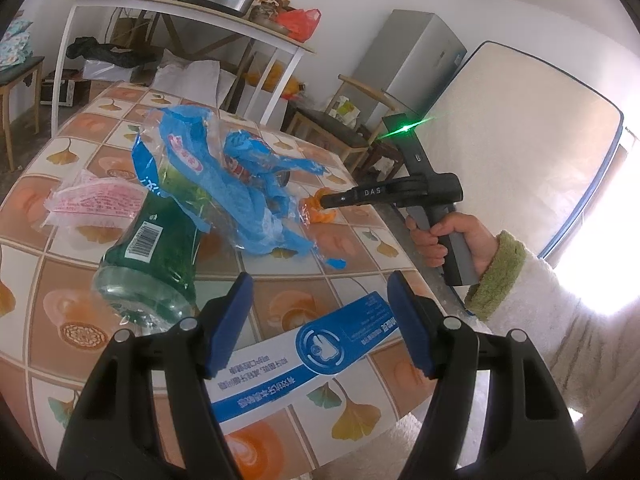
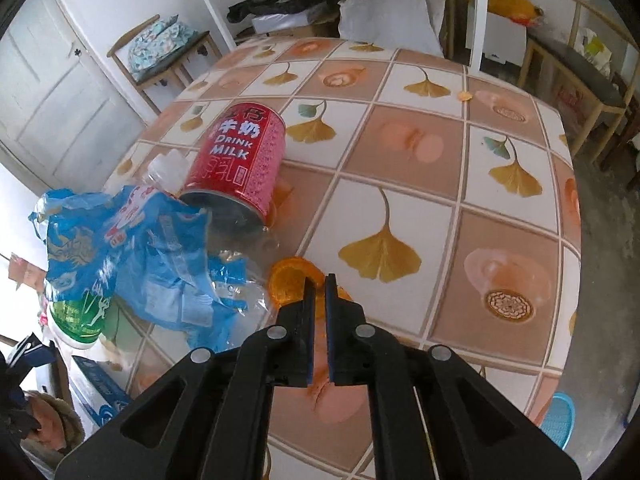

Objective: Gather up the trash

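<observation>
On the glossy tiled table point(image 2: 420, 128), crinkled blue wrapper point(image 2: 132, 252), a ribbed red can point(image 2: 236, 160) and a green bottle point(image 1: 156, 248) lie heaped. Right tongs point(image 2: 319, 280) (nearly closed, gripping nothing) hover just above orange peel point(image 2: 290, 280); left tongs point(image 1: 320, 284) gape over a flat carton point(image 1: 304, 360).

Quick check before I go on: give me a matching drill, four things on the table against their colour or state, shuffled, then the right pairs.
Things:
1. can
2. bottle
3. box
4. peel

States:
A. orange, just ahead of the right gripper, whose jaws are nearly shut
B. green, lying on its side
C. red, lying on its side, "DRINK MILK" on it
D. blue and white, lying flat between the left gripper's open jaws

Pairs: 1-C, 2-B, 3-D, 4-A
</observation>
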Demonstrator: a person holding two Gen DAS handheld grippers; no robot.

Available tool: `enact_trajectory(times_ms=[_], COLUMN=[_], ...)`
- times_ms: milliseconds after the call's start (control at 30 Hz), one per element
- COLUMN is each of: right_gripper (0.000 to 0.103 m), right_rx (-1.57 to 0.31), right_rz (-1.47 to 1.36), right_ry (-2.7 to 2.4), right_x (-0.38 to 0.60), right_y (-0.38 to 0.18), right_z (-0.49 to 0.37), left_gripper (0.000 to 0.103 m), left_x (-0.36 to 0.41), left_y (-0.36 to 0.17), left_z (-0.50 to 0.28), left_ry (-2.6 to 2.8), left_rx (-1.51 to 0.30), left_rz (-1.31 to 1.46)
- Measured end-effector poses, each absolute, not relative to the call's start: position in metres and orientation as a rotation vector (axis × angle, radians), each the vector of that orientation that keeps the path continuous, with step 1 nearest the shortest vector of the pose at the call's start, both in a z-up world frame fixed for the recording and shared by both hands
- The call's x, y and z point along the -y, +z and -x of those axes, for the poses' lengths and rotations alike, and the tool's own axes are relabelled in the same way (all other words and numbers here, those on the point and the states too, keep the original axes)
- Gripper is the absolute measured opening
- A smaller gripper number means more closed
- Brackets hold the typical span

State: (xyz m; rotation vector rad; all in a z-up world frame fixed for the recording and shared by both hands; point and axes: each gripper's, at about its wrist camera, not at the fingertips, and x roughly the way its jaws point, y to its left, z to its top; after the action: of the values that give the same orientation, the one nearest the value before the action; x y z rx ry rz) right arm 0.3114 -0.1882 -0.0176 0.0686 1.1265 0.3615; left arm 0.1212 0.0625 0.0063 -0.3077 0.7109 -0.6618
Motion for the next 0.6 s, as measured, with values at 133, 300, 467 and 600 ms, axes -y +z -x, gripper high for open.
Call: enact_trajectory(times_ms=[133, 300, 467, 600], right_gripper=[0.018, 0.024, 0.035, 0.037], right_rx=[-1.117, -1.091, -1.033, -1.004], right_rz=[-0.127, -0.199, -0.22, -0.153], right_ry=[0.378, 0.428, 0.439, 0.374], right_x=[0.198, 0.206, 0.212, 0.211], right_y=[-0.017, -0.011, -0.002, 0.0], right_z=[-0.31, -0.304, -0.297, -0.298], left_gripper=[0.066, 0.066, 0.066, 0.066], left_x=[-0.062, -0.063, -0.062, -0.061], left_y=[0.008, 0.009, 0.01, 0.01], left_z=[-0.119, -0.118, -0.116, -0.116], left_ry=[-0.664, -0.661, -0.66, -0.66], left_rx=[-0.705, -0.705, -0.704, -0.707], left_rz=[0.305, 0.304, 0.299, 0.3])
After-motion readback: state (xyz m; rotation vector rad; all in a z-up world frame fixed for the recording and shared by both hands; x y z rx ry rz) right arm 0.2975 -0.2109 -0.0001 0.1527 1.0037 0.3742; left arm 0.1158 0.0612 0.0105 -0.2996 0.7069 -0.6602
